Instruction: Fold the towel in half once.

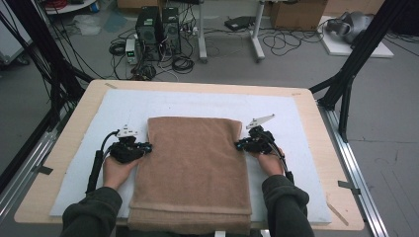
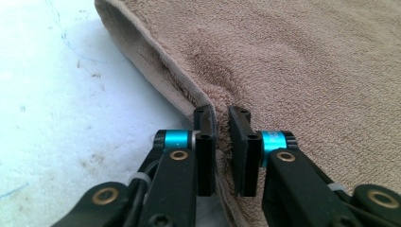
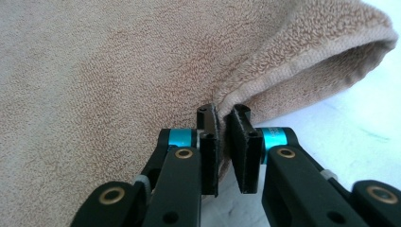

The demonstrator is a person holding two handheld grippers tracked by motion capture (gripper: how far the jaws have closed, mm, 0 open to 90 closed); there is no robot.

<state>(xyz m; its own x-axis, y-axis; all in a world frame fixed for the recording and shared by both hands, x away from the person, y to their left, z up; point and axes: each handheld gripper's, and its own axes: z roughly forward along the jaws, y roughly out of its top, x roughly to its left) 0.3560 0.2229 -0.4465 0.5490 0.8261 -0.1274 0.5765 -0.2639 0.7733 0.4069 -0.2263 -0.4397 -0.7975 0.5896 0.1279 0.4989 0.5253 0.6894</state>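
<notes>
A folded brown towel (image 1: 192, 168) lies on the white mat (image 1: 197, 101), reaching from the middle of the table to its near edge. My left gripper (image 1: 148, 146) is at the towel's left edge, and my right gripper (image 1: 238, 144) at its right edge, level with each other. In the left gripper view the jaws (image 2: 222, 116) are pinched on the towel's (image 2: 307, 61) hemmed edge. In the right gripper view the jaws (image 3: 223, 113) grip the hem of the towel (image 3: 118, 71), whose top layer is lifted slightly off the mat.
The mat covers most of a wooden table (image 1: 59, 143). Black frame struts (image 1: 356, 54) stand at the table's far corners. Computer towers (image 1: 158, 29) and cables lie on the floor beyond. Bare mat lies on both sides of the towel and behind it.
</notes>
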